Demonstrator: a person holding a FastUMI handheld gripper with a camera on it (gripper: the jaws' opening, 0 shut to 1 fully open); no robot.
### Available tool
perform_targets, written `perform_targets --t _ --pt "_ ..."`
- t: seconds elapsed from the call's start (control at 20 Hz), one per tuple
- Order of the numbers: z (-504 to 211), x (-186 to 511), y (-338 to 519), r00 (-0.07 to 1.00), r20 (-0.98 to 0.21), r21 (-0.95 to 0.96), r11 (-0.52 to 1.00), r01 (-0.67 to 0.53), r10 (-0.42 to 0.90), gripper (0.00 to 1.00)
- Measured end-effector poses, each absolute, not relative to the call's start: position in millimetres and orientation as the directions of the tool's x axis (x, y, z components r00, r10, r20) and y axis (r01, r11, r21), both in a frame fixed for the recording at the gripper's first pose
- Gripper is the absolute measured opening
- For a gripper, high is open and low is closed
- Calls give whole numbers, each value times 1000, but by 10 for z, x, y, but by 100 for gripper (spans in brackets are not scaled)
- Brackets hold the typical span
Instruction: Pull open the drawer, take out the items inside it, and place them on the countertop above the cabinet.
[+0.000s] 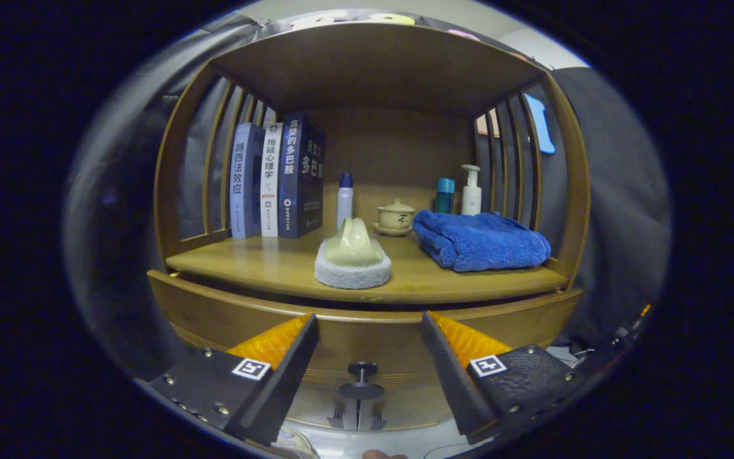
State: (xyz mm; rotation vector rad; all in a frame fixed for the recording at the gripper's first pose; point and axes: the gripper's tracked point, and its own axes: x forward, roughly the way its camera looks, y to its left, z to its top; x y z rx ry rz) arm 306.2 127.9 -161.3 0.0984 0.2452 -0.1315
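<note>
Both fingers of the claw (pixel 370 331) stand wide apart, the drawer (pixel 367 331) knob (pixel 363 368) between them, untouched.

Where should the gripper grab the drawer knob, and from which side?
Grip the drawer knob on its narrow stem behind the round cap, coming straight from the front. It sits between the open gripper fingers, and the wider cap should stop them slipping off when pulling.

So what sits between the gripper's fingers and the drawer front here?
In the gripper view, the drawer knob stands between the open gripper fingers, untouched by either. Beyond it is the bare drawer front, under the countertop.
</note>
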Motion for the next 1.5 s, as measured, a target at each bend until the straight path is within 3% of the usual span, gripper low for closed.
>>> perform_targets --t 1.05,1.5 --pt "-1629 3173 1278 962 -250 38 991 125 -112 97" --pt "-750 2359 709 988 -103 52 992 117 -111 97"
